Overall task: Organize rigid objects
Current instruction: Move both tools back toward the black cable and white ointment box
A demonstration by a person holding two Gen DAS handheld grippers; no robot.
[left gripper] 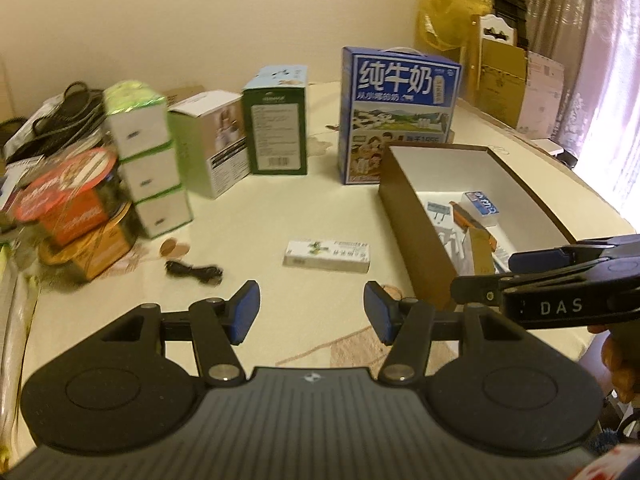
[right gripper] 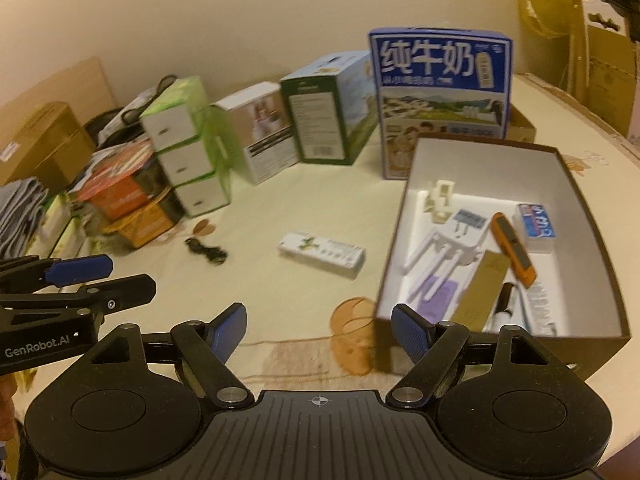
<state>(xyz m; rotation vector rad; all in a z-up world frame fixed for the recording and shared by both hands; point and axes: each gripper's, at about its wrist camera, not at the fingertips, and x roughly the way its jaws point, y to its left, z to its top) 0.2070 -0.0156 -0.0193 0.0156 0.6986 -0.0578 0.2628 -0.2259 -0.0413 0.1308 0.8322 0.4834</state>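
While both grippers' fingers (left gripper: 245, 312) gape empty, cartons crowd the cream table (left gripper: 320, 208) against the wall (left gripper: 200, 20).

A blue milk carton (left gripper: 396, 116) stands upper centre on the cream tablecloth (left gripper: 280, 216). A yellow bag (left gripper: 452, 12) sits upper right, and what may be instant-noodle tubs (left gripper: 76, 208) are stacked at left.
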